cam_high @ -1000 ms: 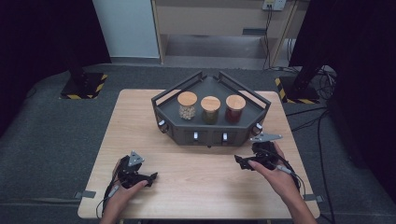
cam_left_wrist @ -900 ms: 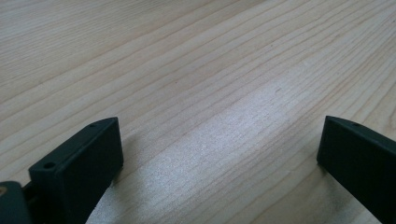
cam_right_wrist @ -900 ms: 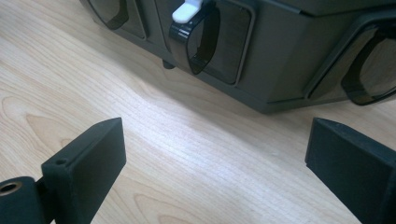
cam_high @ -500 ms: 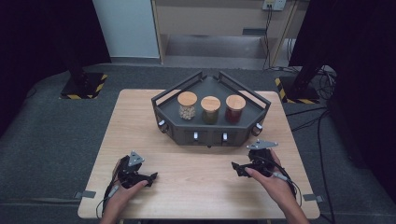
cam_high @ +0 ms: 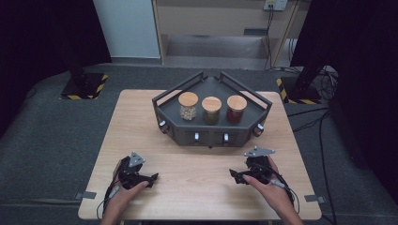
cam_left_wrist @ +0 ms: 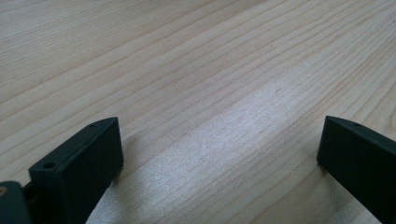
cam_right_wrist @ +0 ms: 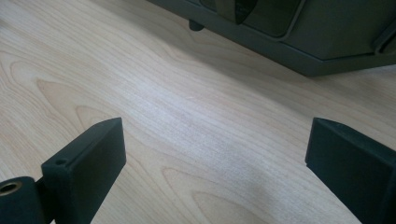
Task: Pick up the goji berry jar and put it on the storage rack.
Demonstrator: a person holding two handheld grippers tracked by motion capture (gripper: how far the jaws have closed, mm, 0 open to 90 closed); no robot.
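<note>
A dark angular rack (cam_high: pixel 212 132) stands at the far middle of the wooden table (cam_high: pixel 197 164). In it sit three cork-lidded jars: one with pale contents (cam_high: pixel 188 105), one greenish (cam_high: pixel 211 109), one dark red (cam_high: pixel 236 108). My left gripper (cam_high: pixel 152 178) rests low on the table at the near left, held by a hand, its jaws wide apart over bare wood (cam_left_wrist: pixel 219 140). My right gripper (cam_high: pixel 233 175) lies low at the near right, open with nothing between its fingers (cam_right_wrist: pixel 88 158). The rack's lower front edge (cam_right_wrist: pixel 299 51) shows beyond it.
Small knobs line the rack's front (cam_high: pixel 210 138). Cables trail from both grippers toward the near table edge. Grey floor surrounds the table, with stand bases marked in yellow and black at the far left (cam_high: pixel 83 86) and far right (cam_high: pixel 300 89).
The right hand and its gripper have come down and toward the near edge, away from the rack. The left gripper has stayed where it was.
</note>
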